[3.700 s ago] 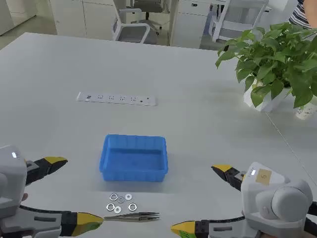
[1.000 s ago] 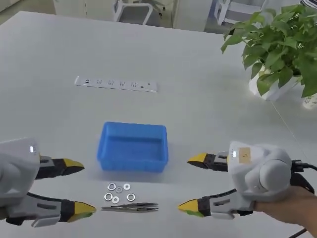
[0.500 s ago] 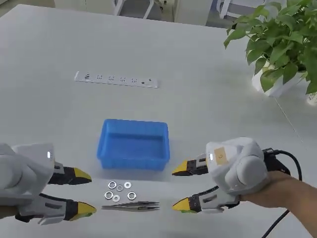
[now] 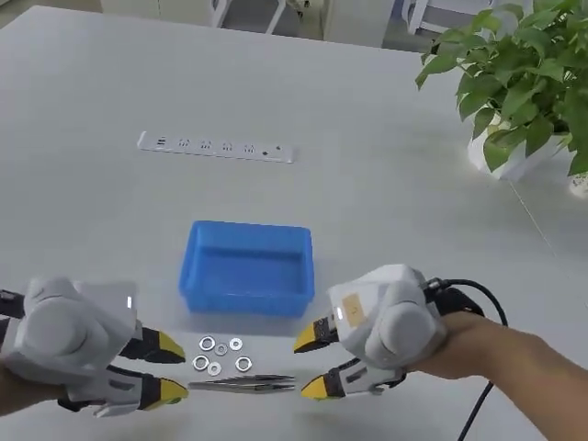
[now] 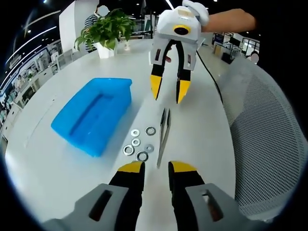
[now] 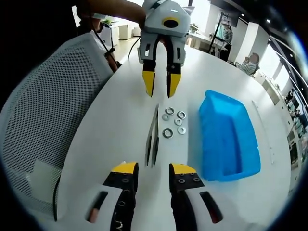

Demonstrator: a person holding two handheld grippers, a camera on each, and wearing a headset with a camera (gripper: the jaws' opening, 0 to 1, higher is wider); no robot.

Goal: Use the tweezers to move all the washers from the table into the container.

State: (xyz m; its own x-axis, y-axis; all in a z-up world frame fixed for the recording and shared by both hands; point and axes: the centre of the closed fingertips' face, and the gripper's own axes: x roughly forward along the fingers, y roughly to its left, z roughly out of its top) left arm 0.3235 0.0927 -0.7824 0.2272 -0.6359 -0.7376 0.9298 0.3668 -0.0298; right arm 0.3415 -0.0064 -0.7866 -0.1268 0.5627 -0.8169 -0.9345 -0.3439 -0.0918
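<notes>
The wide white table (image 4: 386, 211) carries everything. A leafy green plant (image 4: 514, 73) in a white pot stands at its far right corner, and a grey mesh chair (image 5: 260, 144) sits at the near edge in the gripper views. The blue container (image 4: 246, 303), a shallow rectangular tub, rests upright near the middle of the table, and its whole blue floor is in plain sight. A white power strip (image 4: 215, 147) lies well beyond it.

The left gripper (image 4: 176, 370) hovers low at the near left with its yellow-tipped jaws apart and nothing between them. The right gripper (image 4: 308, 365) faces it from the right, a hand behind it, jaws likewise parted and holding nothing. Between the two sets of tips lie the tweezers (image 4: 243, 383), flat on the table and crosswise to the person, touched by neither gripper.

Six washers (image 4: 220, 355) sit in a loose cluster on the bare table, just beside the tweezers on their far side and just in front of the container's near wall, all of them outside it
</notes>
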